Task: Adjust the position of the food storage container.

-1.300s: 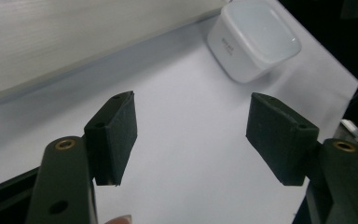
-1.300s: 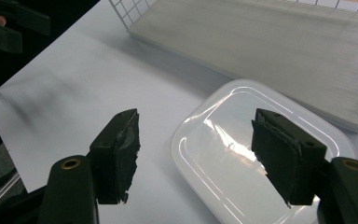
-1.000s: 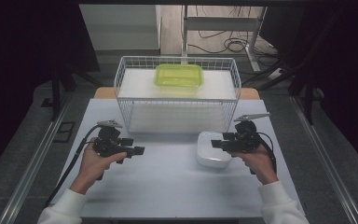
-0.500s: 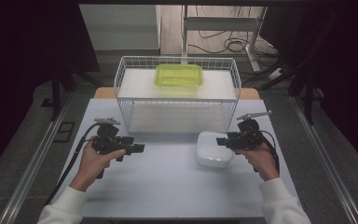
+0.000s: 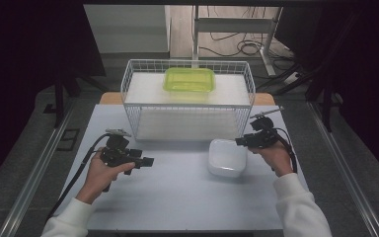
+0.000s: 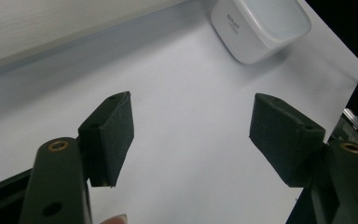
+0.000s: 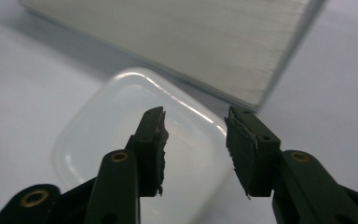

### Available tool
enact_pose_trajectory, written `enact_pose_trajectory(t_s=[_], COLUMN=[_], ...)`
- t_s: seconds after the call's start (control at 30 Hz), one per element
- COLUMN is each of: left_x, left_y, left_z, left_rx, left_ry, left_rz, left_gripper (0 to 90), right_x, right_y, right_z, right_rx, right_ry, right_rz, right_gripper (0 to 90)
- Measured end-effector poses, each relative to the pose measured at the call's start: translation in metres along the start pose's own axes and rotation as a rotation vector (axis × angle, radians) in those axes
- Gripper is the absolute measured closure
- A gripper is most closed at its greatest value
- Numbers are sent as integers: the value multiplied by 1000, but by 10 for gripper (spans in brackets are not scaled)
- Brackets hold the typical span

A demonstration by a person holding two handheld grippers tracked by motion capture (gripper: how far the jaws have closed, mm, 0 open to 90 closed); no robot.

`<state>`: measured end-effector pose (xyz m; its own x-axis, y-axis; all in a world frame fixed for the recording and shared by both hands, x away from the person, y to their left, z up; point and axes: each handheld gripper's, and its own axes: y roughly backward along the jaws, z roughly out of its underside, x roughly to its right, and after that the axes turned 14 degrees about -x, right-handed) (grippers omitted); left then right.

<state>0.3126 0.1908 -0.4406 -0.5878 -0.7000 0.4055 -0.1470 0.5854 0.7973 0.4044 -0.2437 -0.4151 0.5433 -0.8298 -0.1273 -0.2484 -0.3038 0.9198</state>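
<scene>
A white plastic container (image 5: 227,157) sits on the table in front of the wire basket (image 5: 187,100); it appears again at the top right of the left gripper view (image 6: 261,25) and under the jaws in the right gripper view (image 7: 135,149). My right gripper (image 5: 239,142) hovers over the container's right edge, jaws open with nothing between them (image 7: 196,135). My left gripper (image 5: 148,161) is held above the bare table to the left, pointing right, jaws wide open and empty (image 6: 191,126). A green lidded box (image 5: 189,80) rests in the basket at the back.
The basket stands on a white block (image 5: 187,123) at the table's far middle. The table's front edge (image 5: 177,229) lies near the person's sleeves. Metal rails (image 5: 34,182) run along both sides of the table.
My right gripper has drifted slightly right and up, staying over the white container's right edge. My left gripper has barely shifted.
</scene>
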Motion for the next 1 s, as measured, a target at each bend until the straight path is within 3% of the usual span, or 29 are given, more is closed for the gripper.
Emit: enact_pose_trajectory(t_s=[0.2, 0.57, 0.73, 1.0], left_x=[0, -2, -2, -3], left_y=[-2, -5, -6, -8], left_z=[-1, 0, 1, 1], left_rx=[-4, -30, -32, -38], left_ry=[2, 0, 1, 2], left_rz=[1, 1, 11, 19], left_gripper=[300, 299, 300, 301], right_x=[18, 32, 33, 24], right_y=[-7, -19, -28, -37], right_z=[-3, -3, -3, -3], right_rx=[-62, -154, -185, -223], right_ry=[-47, -84, -84, -65], right_rz=[35, 85, 87, 109], right_gripper=[652, 830, 876, 891])
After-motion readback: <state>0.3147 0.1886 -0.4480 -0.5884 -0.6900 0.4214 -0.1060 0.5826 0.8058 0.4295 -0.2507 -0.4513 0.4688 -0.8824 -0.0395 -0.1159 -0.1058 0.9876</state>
